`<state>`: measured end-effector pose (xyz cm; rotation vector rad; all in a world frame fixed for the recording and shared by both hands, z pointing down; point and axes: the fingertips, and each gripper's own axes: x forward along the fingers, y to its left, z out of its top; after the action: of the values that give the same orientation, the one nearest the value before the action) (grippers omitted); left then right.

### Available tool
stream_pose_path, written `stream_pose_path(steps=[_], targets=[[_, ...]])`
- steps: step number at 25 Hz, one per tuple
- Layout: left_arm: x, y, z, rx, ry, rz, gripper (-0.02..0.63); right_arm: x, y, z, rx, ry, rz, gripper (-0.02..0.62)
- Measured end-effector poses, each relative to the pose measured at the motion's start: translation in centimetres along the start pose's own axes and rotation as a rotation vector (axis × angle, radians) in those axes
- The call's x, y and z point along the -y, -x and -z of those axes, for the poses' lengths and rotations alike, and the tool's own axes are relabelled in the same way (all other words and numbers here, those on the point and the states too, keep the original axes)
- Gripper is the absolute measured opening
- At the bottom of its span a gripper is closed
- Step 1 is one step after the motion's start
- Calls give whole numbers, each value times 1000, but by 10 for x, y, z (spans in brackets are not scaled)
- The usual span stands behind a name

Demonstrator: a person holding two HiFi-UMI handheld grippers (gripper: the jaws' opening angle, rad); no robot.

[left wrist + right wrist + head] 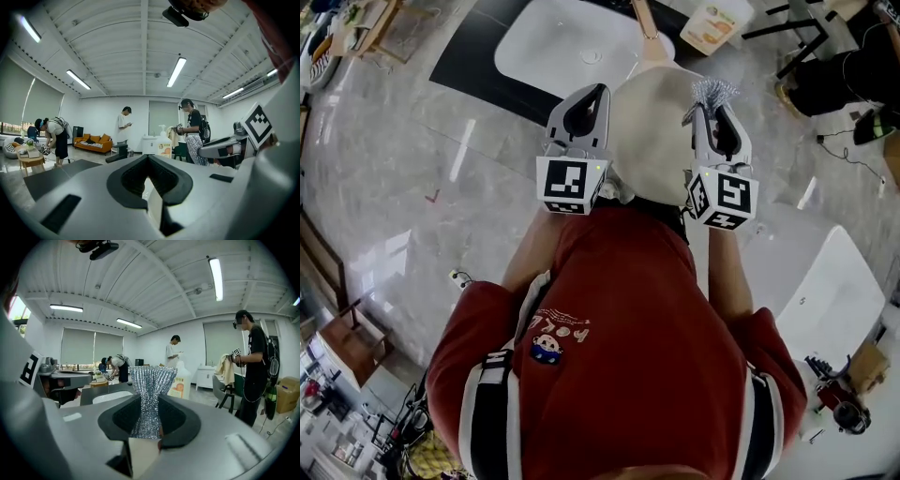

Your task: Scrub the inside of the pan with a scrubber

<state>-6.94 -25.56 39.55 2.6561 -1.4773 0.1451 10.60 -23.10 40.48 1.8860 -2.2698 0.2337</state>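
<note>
In the head view a round cream pan (652,131) with a wooden handle (645,28) shows between my two raised grippers; what it rests on is hidden. My right gripper (712,112) is at its right edge, shut on a silver mesh scrubber (711,92). That scrubber (151,399) stands upright out of the jaws in the right gripper view. The left gripper (586,103) is at the pan's left edge, and I see nothing between its shut jaws (149,180). The pan does not show in either gripper view.
A white table (572,42) on a black mat lies ahead, with a soap bottle (717,23) nearby. Another white table (834,300) is at the right. Several people stand around the room (124,126) (251,366), near an orange sofa (93,143).
</note>
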Motion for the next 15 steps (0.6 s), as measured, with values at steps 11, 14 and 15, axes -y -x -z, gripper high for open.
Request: stream_pose_path(steps=[11, 14, 15], targets=[[-6, 5, 72, -193, 76, -32, 6, -7, -63, 97, -233, -32, -92, 124], [-3, 6, 81, -218, 89, -40, 6, -6, -74, 115, -274, -45, -98, 124], [-2, 6, 83, -225, 89, -43, 6, -5, -76, 120, -286, -56, -92, 124]])
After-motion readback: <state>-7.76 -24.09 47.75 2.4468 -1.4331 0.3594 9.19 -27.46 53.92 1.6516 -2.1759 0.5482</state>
